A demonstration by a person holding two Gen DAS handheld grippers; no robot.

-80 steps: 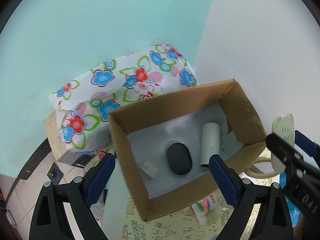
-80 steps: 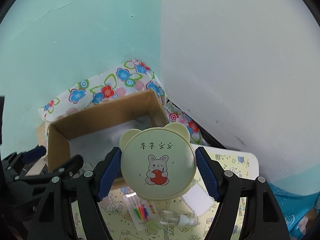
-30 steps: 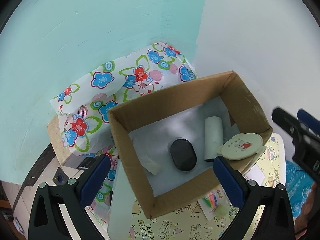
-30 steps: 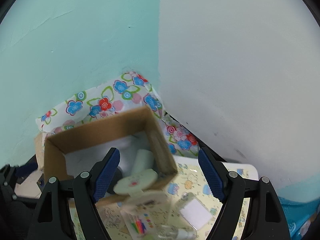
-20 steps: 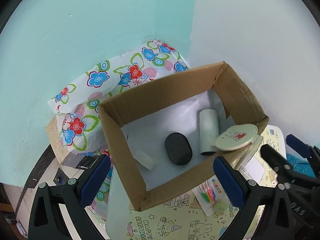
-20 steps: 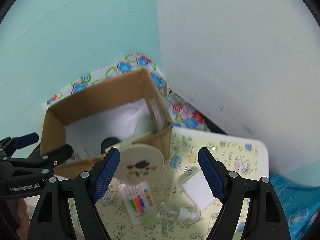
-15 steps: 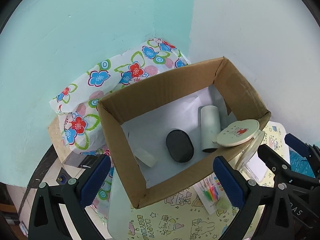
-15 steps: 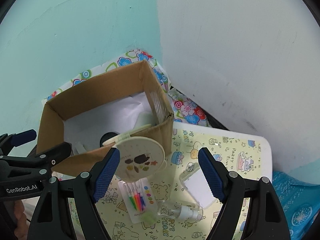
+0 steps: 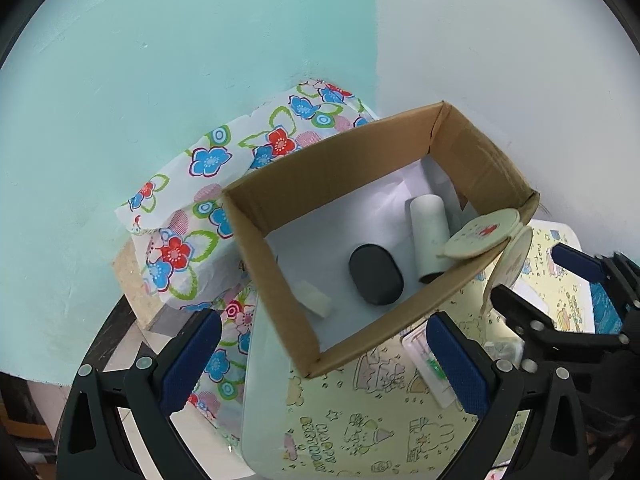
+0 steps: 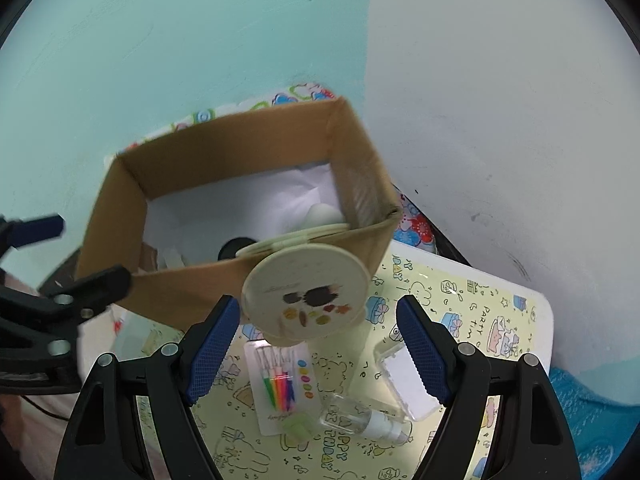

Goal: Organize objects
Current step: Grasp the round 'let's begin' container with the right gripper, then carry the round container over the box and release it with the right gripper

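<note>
Blue-padded and spread wide with nothing between its fingers, the left tool point(image 9: 324, 360) fills the lower part of the left wrist view, as it did a second ago. Above it the open brown cardboard box point(image 9: 280, 264) stands on the yellow cartoon-printed counter point(image 9: 380, 420), before a flowered cloth point(image 9: 208, 164). On the box's white lining lie a small pale block point(image 9: 314, 300), a black oval pebble-like piece point(image 9: 375, 274) and a white cylinder point(image 9: 428, 238).

At the box's right corner the round cream compact mirror point(image 9: 482, 234) hangs open over the rim: one half lies inside, the other dangles outside against the front wall. Nearly three seconds back the right tool was pinching it shut above the counter; a second ago it already sat on the rim.

In the right wrist view the right tool point(image 10: 318, 352) has sunk since then, so the counter fills more of the lower frame. Its blue pads stand apart, empty, just below the compact's hanging half point(image 10: 306, 298). Between them on the counter lie a card of coloured picks point(image 10: 282, 388), a clear spray bottle point(image 10: 366, 418) and a clear flat case point(image 10: 404, 380).
</note>
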